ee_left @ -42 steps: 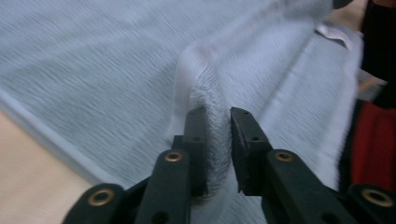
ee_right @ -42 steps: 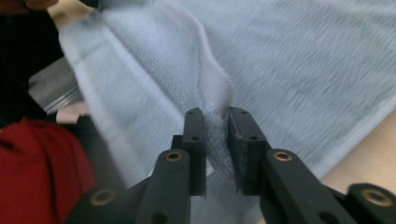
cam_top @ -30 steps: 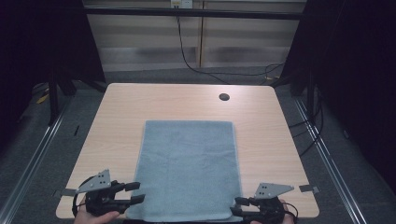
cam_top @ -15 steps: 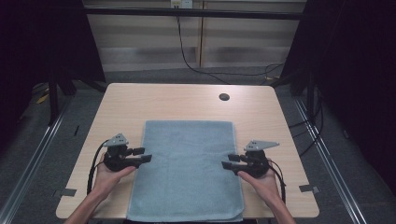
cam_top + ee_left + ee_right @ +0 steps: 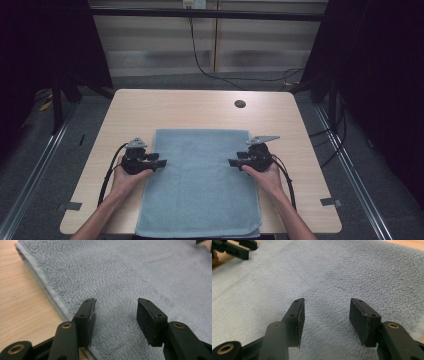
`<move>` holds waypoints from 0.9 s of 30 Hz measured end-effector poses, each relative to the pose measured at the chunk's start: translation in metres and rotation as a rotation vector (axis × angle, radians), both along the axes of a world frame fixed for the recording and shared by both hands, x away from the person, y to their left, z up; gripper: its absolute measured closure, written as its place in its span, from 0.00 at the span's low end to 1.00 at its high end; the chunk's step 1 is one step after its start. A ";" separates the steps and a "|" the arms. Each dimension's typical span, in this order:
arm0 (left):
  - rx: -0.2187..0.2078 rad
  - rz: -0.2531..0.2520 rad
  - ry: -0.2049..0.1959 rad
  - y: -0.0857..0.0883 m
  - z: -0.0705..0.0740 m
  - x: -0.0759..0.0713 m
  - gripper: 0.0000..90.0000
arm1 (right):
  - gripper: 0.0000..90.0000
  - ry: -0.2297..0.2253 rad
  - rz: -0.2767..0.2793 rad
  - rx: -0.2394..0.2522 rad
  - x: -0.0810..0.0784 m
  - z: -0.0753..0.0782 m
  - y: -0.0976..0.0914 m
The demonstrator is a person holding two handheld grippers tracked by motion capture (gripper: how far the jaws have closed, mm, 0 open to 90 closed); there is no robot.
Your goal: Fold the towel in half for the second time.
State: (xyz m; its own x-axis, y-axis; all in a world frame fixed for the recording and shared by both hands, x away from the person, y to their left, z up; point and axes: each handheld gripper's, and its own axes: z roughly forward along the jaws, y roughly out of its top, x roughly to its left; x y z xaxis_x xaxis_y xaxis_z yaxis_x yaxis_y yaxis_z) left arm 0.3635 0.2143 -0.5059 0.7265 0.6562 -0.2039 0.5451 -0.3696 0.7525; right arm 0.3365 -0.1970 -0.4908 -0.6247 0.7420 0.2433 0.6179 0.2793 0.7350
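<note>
gaping empty over towel [image 5: 200, 185]: both grippers.

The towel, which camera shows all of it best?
The high view: the whole blue towel lies flat on the table, every edge visible. The left gripper view shows fuzzy cloth and one edge; the right gripper view shows just a close patch.

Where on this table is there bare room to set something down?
The table is bare in a wide strip beyond the towel, apart from the small round hole. Narrower bare strips flank the towel, but the left gripper and right gripper crowd its side edges.
</note>
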 end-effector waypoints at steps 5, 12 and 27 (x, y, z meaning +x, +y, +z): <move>0.013 -0.001 -0.042 -0.002 -0.003 -0.007 0.55 | 0.52 0.005 0.004 -0.050 0.002 -0.013 0.006; 0.021 -0.041 -0.019 -0.002 0.000 -0.029 0.55 | 0.53 -0.014 0.023 -0.082 -0.013 -0.013 0.004; -0.016 -0.091 0.005 -0.001 0.007 -0.046 0.58 | 0.53 -0.002 0.058 -0.076 -0.053 -0.011 -0.003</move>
State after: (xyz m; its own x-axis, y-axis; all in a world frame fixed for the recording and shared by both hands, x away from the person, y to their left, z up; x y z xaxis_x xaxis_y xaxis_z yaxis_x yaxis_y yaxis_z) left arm 0.3173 0.2129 -0.4988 0.7819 0.5841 -0.2179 0.5136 -0.4054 0.7563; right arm 0.2831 -0.2003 -0.5021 -0.6677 0.7208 0.1859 0.5974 0.3699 0.7116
